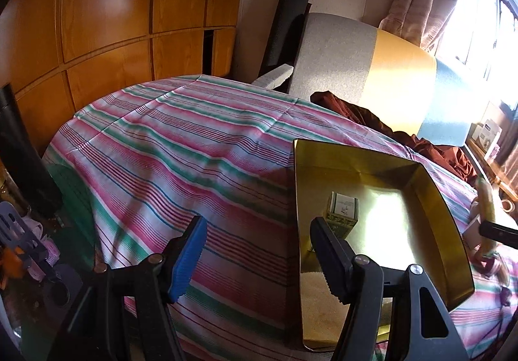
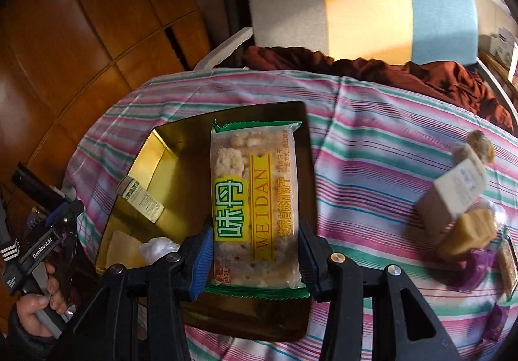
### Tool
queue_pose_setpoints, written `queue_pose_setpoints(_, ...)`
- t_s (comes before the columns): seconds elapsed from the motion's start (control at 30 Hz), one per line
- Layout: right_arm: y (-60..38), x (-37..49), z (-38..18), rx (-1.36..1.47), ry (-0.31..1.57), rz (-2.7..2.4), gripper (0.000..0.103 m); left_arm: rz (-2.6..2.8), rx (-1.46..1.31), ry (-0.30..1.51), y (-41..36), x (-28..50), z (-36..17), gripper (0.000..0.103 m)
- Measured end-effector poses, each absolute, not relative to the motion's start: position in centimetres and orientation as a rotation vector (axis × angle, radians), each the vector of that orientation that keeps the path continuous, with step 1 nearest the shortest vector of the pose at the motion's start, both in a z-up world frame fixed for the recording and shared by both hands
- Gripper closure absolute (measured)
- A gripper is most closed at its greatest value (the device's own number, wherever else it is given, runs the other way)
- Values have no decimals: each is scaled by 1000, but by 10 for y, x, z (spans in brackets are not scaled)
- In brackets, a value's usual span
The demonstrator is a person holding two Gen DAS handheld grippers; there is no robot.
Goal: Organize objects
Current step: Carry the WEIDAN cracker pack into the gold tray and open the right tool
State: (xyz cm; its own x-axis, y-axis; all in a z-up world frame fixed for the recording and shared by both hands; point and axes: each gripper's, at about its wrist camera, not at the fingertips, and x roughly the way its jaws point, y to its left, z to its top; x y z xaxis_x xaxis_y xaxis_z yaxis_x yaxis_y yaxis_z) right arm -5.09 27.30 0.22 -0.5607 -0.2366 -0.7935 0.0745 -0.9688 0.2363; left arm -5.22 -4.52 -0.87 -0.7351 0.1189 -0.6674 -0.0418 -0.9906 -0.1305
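Right wrist view shows the cracker packet (image 2: pixel 255 209) clamped between the jaws of the right gripper (image 2: pixel 255 259), held lengthwise and hanging over the right-hand part of the gold tray (image 2: pixel 152 147). Whether the packet touches the tray floor I cannot tell; it looks lifted above it. The tray sits on the striped cloth (image 2: pixel 372 147) that covers the bench.

Inside the tray a small green box (image 2: pixel 140 197) lies on its side near the left wall, and toward the near end there is a pale flat piece (image 2: pixel 121 247) and a crumpled clear wrapper (image 2: pixel 158 247). So a few things seem sorted already, and the packet looks to be the one now going in.

Outside the tray, well apart to the right, a heap of items (image 2: pixel 466 209) waits on the cloth: a white carton, a tan pouch, something purple and a few snacks. These look like the bulk of what is left.

In the left wrist view the left gripper (image 1: pixel 255 259) has its jaws spread wide with nothing between them, one finger over the cloth and the other over the near part of the tray. Beyond the bench stand a striped chair back (image 1: pixel 372 70) and a dark red cloth (image 1: pixel 362 115).
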Motion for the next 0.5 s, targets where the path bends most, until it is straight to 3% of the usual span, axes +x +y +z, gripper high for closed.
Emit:
queue_pose_setpoints(0.37, 187, -108, -58, 1563, -207, -2412, 56, 2800, -1123, -172, -40, -51, -13, 36)
queue_pose_setpoints(0.5, 169, -112, -66, 1554, -241, -2338, 51, 2794, -1133, -162, -37, -51, -16, 36)
